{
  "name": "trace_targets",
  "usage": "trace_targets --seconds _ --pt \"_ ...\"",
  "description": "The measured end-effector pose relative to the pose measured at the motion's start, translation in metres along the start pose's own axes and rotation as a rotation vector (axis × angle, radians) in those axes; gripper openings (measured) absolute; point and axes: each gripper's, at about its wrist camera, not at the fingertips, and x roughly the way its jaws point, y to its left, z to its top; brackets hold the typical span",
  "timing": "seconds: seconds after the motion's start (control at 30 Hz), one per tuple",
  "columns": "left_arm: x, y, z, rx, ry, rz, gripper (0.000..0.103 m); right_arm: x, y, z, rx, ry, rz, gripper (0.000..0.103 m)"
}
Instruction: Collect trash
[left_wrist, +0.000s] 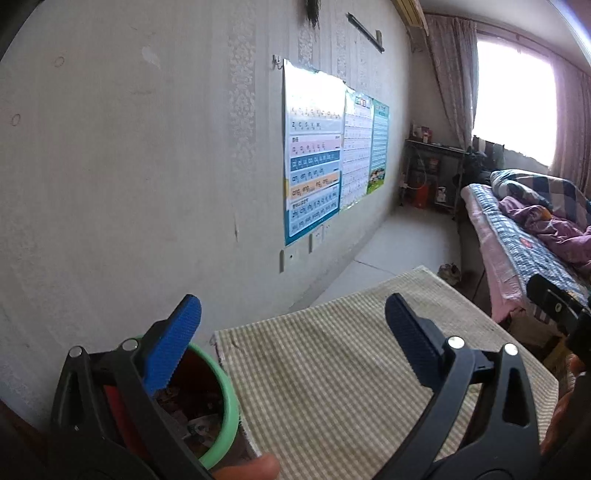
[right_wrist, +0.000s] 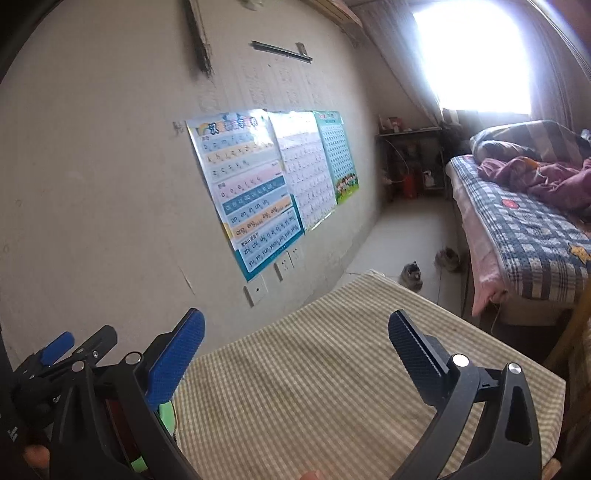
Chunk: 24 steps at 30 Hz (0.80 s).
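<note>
A bin with a green rim (left_wrist: 225, 417) and a red inside stands at the table's left edge, by the wall; wrappers and scraps of paper lie in it. My left gripper (left_wrist: 291, 328) hangs open above the checked tablecloth (left_wrist: 332, 369), its left finger over the bin's mouth, nothing between the blue pads. My right gripper (right_wrist: 295, 341) is open too and holds nothing, over the same cloth (right_wrist: 314, 387). The bin's green rim (right_wrist: 168, 415) peeks out behind its left finger. The left gripper (right_wrist: 59, 350) shows at the lower left of the right wrist view.
A wall with three study posters (left_wrist: 314, 155) runs along the left, with sockets (right_wrist: 284, 266) under them. A bed with a plaid quilt (right_wrist: 524, 229) fills the right. Slippers (right_wrist: 412, 275) lie on the floor past the table. A shelf (left_wrist: 432, 173) stands under the bright window.
</note>
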Motion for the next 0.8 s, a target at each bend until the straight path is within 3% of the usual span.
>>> trace_targets --seconds 0.2,0.8 --pt "0.006 0.001 -0.006 -0.012 0.065 -0.018 0.098 -0.003 0.004 -0.010 -0.065 0.012 -0.004 0.097" --pt "0.012 0.003 -0.011 -0.006 0.100 -0.004 0.098 0.000 0.019 -0.023 -0.132 0.041 -0.012 0.097"
